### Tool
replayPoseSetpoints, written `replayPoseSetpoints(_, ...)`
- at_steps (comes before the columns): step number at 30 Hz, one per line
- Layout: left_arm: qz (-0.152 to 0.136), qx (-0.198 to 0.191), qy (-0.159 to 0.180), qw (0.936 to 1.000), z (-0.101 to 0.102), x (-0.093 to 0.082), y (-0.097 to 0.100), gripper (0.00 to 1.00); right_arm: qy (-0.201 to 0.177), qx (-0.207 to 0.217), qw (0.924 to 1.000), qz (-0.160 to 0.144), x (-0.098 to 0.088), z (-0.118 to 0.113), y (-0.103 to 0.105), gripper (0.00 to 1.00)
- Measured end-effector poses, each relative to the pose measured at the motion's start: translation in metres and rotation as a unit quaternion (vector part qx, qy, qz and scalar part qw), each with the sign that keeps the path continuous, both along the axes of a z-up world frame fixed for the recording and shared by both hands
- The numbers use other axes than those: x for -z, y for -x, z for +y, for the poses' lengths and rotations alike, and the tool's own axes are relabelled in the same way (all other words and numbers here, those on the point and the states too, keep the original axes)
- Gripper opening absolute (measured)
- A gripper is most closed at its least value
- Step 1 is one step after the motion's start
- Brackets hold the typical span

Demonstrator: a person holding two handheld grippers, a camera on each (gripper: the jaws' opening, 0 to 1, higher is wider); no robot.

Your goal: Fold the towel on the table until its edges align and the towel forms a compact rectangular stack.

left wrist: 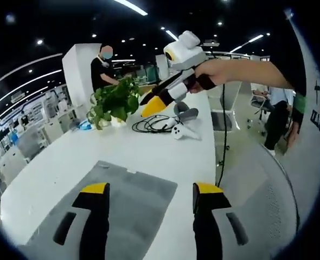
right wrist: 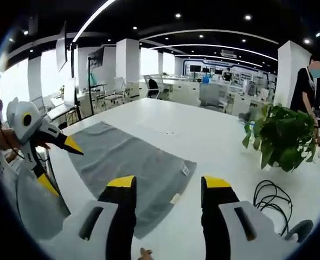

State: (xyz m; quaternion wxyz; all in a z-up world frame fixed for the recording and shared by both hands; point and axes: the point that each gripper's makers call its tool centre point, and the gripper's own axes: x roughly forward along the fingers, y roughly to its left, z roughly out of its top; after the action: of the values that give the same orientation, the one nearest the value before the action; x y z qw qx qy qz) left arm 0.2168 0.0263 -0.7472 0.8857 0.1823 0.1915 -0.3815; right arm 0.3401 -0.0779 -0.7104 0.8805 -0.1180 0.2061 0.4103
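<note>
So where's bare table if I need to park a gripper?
Bare white table beyond the towel, and between towel and plant. Crowded near the plant, by the black cable and white controller.

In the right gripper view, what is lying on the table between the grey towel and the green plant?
Nothing: in the right gripper view the white table is bare between the towel and the plant. The black cable coil lies nearer the camera, off that stretch.

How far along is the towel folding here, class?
Nothing looks folded yet: the grey towel lies flat in a single layer on the white table. Both tongs, left and right, are open above it and hold nothing. Every fold remains, then lining up the edges into a compact stack.
</note>
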Motion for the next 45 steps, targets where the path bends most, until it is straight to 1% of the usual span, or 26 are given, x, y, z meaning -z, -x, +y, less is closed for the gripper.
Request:
replayPoseSetpoints(2,0.004,0.009,-0.005,0.9999,-0.005,0.005,-0.003,0.64,0.002,0.001,1.0000,0.002,0.003,-0.001,-0.007,0.46)
replayPoseSetpoints(8,0.017,0.018,-0.009,0.9997,-0.016,0.019,-0.014,0.63,0.003,0.004,0.9999,0.011,0.014,-0.002,-0.031,0.45)
replayPoseSetpoints(14,0.026,0.027,-0.013,0.9992,-0.027,0.030,-0.026,0.62,0.002,0.003,0.9998,0.020,0.023,0.006,-0.048,0.44)
replayPoseSetpoints(15,0.028,0.027,-0.014,0.9991,-0.028,0.032,-0.028,0.62,0.003,0.002,0.9998,0.021,0.026,0.009,-0.054,0.44)
replayPoseSetpoints(16,0.031,0.027,-0.015,0.9990,-0.030,0.034,-0.030,0.61,0.004,0.002,0.9998,0.021,0.027,0.009,-0.056,0.44)
replayPoseSetpoints(18,0.036,0.030,-0.017,0.9987,-0.033,0.040,-0.032,0.61,0.012,0.013,0.9998,0.013,0.031,0.008,-0.068,0.45)
replayPoseSetpoints(23,0.049,0.040,-0.021,0.9977,-0.040,0.055,-0.035,0.60,0.016,0.013,0.9997,0.014,0.042,0.014,-0.086,0.44)
replayPoseSetpoints(25,0.054,0.045,-0.024,0.9972,-0.043,0.061,-0.036,0.58,0.018,0.011,0.9996,0.020,0.048,0.016,-0.092,0.44)
replayPoseSetpoints(28,0.057,0.066,-0.028,0.9958,-0.052,0.071,-0.036,0.55,0.020,0.010,0.9994,0.025,0.055,0.019,-0.098,0.43)
replayPoseSetpoints(31,0.053,0.078,-0.031,0.9951,-0.060,0.075,-0.039,0.54,0.027,-0.001,0.9993,0.026,0.063,0.023,-0.103,0.43)
replayPoseSetpoints(35,0.053,0.088,-0.035,0.9941,-0.067,0.083,-0.043,0.52,0.035,-0.008,0.9987,0.037,0.076,0.027,-0.110,0.42)
replayPoseSetpoints(36,0.052,0.092,-0.043,0.9935,-0.069,0.087,-0.044,0.52,0.035,-0.009,0.9986,0.038,0.078,0.028,-0.112,0.42)
replayPoseSetpoints(38,0.048,0.108,-0.070,0.9906,-0.068,0.098,-0.044,0.52,0.035,-0.009,0.9985,0.041,0.082,0.029,-0.117,0.42)
replayPoseSetpoints(39,0.049,0.111,-0.073,0.9899,-0.069,0.101,-0.044,0.52,0.035,-0.008,0.9984,0.043,0.086,0.030,-0.122,0.42)
replayPoseSetpoints(42,0.054,0.115,-0.074,0.9891,-0.073,0.107,-0.045,0.49,0.031,-0.004,0.9985,0.045,0.090,0.031,-0.129,0.41)
replayPoseSetpoints(45,0.062,0.120,-0.072,0.9883,-0.078,0.113,-0.044,0.47,0.032,0.008,0.9979,0.056,0.097,0.030,-0.137,0.40)
